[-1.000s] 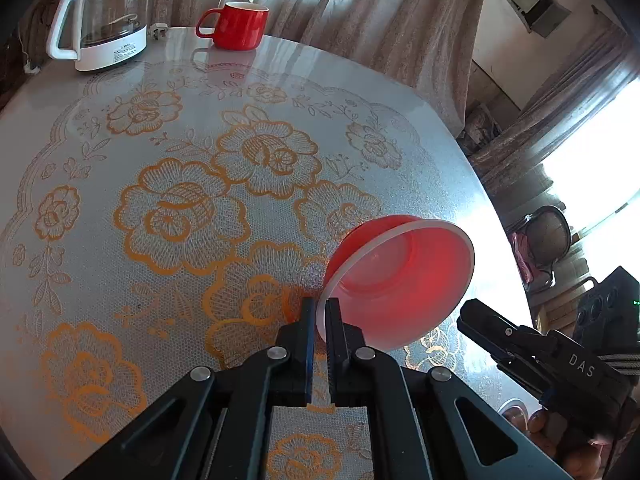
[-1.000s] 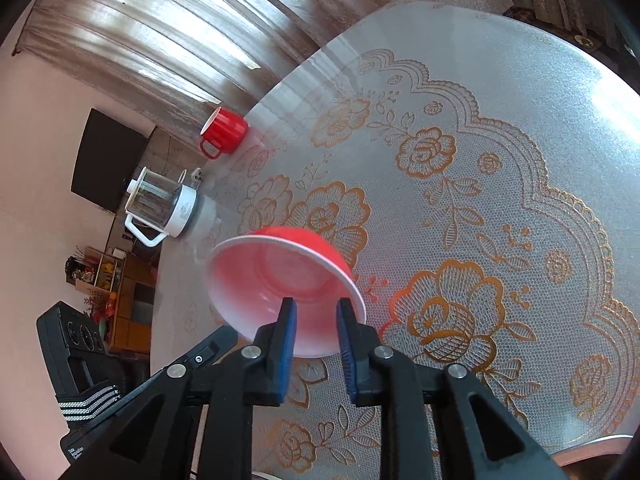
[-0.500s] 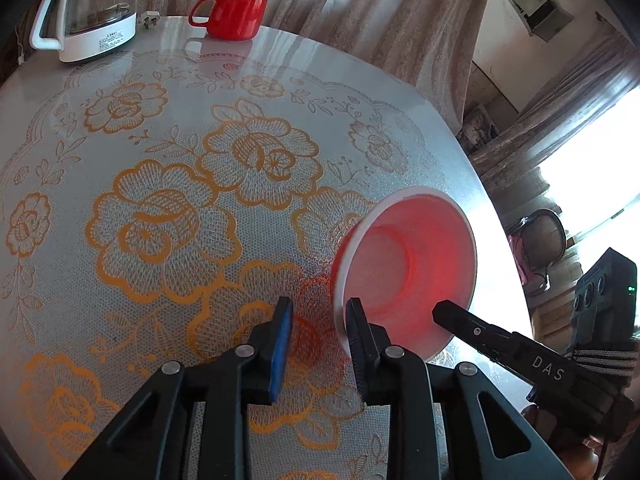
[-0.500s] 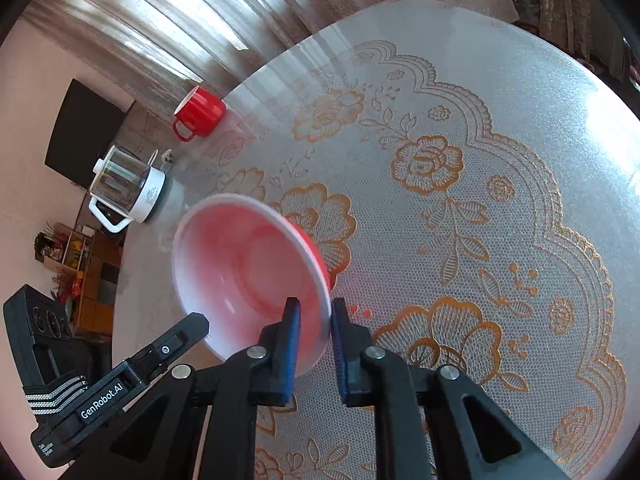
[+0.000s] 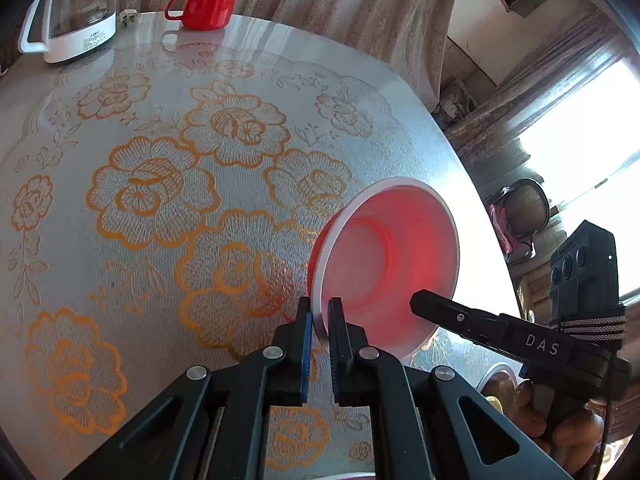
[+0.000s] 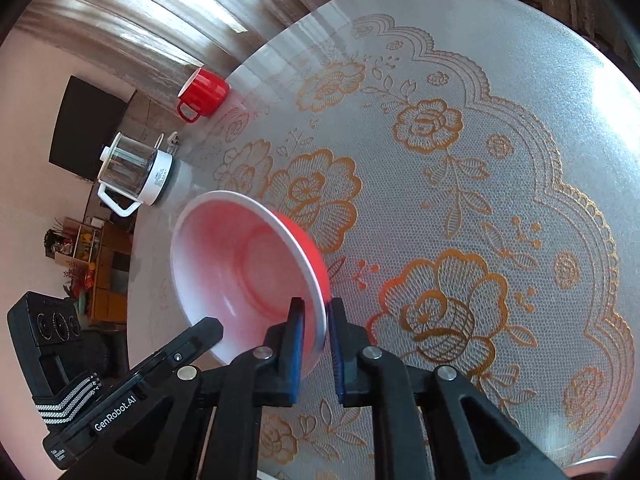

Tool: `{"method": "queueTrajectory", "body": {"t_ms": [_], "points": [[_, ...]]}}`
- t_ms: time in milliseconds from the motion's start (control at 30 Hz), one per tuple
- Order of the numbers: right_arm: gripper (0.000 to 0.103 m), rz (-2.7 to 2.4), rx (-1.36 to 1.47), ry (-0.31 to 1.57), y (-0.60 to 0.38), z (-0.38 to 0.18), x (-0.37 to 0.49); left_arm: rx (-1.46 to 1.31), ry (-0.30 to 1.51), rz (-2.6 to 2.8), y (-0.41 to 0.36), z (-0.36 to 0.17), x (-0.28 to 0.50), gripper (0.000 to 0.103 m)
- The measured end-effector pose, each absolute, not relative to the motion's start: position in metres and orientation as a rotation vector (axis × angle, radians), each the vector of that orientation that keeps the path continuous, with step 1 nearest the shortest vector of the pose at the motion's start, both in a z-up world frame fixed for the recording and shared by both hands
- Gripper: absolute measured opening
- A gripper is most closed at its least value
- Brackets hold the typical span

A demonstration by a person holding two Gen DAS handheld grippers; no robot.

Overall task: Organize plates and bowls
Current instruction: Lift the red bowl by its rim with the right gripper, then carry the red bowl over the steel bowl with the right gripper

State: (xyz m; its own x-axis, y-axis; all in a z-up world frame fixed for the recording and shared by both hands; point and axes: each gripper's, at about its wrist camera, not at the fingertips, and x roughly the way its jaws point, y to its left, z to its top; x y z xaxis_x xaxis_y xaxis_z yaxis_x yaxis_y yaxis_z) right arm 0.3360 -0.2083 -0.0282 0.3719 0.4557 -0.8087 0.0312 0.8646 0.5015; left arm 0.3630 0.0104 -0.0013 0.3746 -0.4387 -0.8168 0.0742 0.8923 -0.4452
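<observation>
While both the left tongs point(image 5: 319, 320) and right tongs point(image 6: 316, 322) clamp the tilted bowl's point(image 5: 394, 264) rim, level it before lowering onto the counter point(image 5: 160, 184).

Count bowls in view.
1 for sure: bowl, tilted over the table, rim pinched by left gripper and right gripper. A rim sliver at the frame bottom may be another.

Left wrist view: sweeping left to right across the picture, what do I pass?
Clear glass kettle with white base and handle → glossy red ceramic mug → red plastic bowl with white inside, its rim between the left gripper fingers → black right gripper marked DAS.
</observation>
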Motion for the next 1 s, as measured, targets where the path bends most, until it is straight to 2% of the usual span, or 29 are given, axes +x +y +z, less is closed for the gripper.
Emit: {"method": "queueTrajectory", "body": {"t_ms": [300,433,567,700,800,1000], "points": [[0.015,0.268,0.478,1.203,-0.213,-0.030,0.293,-0.290,1.190,-0.348,-0.001,-0.010,0.331,0.009],[0.021,0.248,0.480,1.182,-0.210,-0.031,0.292,-0.280,1.191,-0.331,-0.005,-0.018,0.331,0.019],[0.021,0.226,0.463,1.152,-0.203,-0.030,0.294,-0.256,1.168,-0.307,-0.004,-0.019,0.333,0.020],[0.021,0.209,0.439,1.131,-0.199,-0.027,0.295,-0.231,1.130,-0.284,-0.001,-0.015,0.333,0.026],[0.027,0.182,0.378,1.106,-0.194,-0.023,0.295,-0.219,1.111,-0.269,0.001,-0.014,0.335,0.027],[0.033,0.181,0.277,1.062,-0.191,-0.013,0.291,-0.236,1.090,-0.265,0.009,-0.008,0.334,0.038]]}}
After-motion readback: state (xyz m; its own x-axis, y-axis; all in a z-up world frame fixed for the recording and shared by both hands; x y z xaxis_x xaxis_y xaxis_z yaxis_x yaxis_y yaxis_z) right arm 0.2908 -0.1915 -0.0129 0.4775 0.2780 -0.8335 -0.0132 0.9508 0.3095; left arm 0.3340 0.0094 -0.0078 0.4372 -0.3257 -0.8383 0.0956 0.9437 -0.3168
